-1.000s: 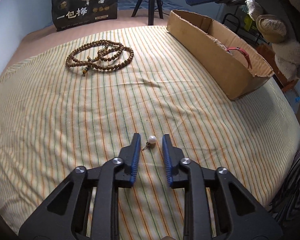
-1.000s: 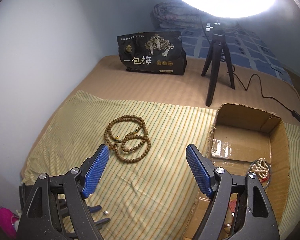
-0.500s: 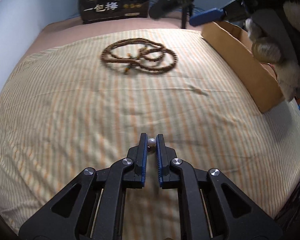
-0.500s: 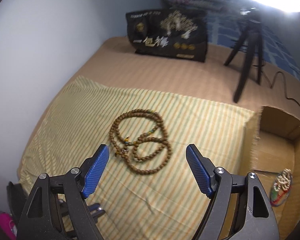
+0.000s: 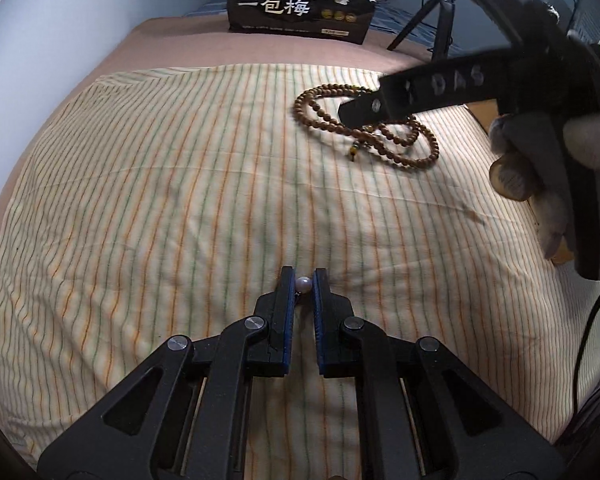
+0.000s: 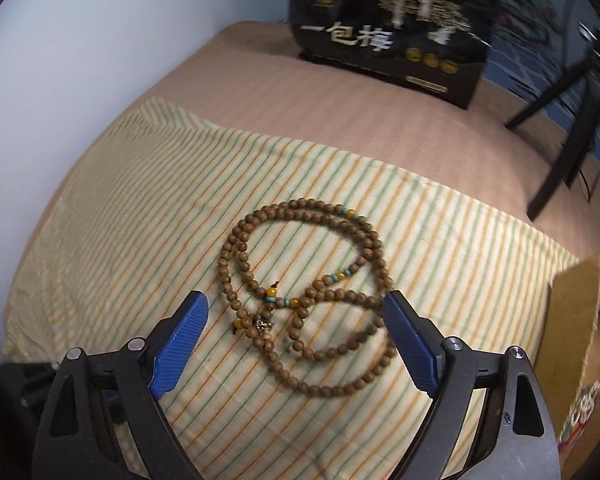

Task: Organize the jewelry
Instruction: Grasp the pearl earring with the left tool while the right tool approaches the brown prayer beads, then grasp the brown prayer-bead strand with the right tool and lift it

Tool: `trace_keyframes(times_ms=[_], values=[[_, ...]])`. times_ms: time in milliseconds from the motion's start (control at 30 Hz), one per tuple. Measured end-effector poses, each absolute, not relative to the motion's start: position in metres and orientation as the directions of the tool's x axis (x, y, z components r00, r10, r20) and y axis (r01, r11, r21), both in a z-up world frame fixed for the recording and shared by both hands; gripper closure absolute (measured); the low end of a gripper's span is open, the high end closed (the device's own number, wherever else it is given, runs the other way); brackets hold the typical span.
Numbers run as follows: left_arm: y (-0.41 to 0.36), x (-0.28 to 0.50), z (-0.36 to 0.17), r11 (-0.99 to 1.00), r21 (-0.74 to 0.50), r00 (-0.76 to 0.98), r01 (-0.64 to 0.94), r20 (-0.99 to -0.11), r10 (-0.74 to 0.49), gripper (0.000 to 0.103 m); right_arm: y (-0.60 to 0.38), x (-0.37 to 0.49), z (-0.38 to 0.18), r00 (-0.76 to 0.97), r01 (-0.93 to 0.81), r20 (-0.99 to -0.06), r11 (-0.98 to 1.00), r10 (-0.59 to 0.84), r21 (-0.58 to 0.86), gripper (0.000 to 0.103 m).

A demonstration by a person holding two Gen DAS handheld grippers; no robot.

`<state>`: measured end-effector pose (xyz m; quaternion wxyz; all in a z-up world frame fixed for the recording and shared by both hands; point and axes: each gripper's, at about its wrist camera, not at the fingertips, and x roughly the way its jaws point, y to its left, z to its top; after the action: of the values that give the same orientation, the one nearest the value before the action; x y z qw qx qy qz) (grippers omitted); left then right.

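My left tool (image 5: pixel 303 280) pinches a small white pearl (image 5: pixel 303 285) above the striped yellow bedsheet (image 5: pixel 180 184). My right tool (image 6: pixel 296 312), jaws opening, straddles the brown wooden bead necklace (image 6: pixel 300 280) untouched. Beyond the necklace, a black bag (image 6: pixel 392 32) reads "一包梅"; bare sheet spreads leftward.

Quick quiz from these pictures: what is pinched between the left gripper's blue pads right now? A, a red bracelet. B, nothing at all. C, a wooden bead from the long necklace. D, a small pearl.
D: in the left wrist view the left gripper has its blue pads closed on a small pearl at the fingertips, while the wooden bead necklace lies apart on the striped cloth.
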<state>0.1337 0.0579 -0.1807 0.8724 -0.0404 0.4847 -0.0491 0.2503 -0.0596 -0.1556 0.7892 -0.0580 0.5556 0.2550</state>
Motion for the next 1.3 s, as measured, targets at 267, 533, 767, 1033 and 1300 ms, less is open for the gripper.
trace_keyframes(times_ms=[267,533,767,1033,1300], values=[[0.063,0.135,-0.181,0.991,-0.122,0.525,0.045,-0.842,-0.128,0.096,-0.039,0.252,-0.181,0.266,-0.508,-0.931,0.857,0.251,0.086,0.013],[0.069,0.142,-0.182,0.99,-0.135,0.527,0.028,-0.84,-0.13,0.096,-0.04,0.27,-0.192,0.245,-0.481,-0.935,0.869,0.258,0.114,0.007],[0.072,0.145,-0.182,0.989,-0.147,0.528,0.013,-0.839,-0.132,0.096,-0.05,0.27,-0.193,0.244,-0.501,-0.928,0.856,0.283,0.129,0.011],[0.074,0.146,-0.179,0.987,-0.159,0.532,0.001,-0.836,-0.135,0.096,-0.063,0.259,-0.182,0.227,-0.508,-0.911,0.84,0.343,0.19,0.074],[0.073,0.142,-0.168,0.985,-0.17,0.552,-0.002,-0.822,-0.141,0.096,-0.063,0.249,-0.177,0.231,-0.52,-0.908,0.833,0.35,0.189,0.092]])
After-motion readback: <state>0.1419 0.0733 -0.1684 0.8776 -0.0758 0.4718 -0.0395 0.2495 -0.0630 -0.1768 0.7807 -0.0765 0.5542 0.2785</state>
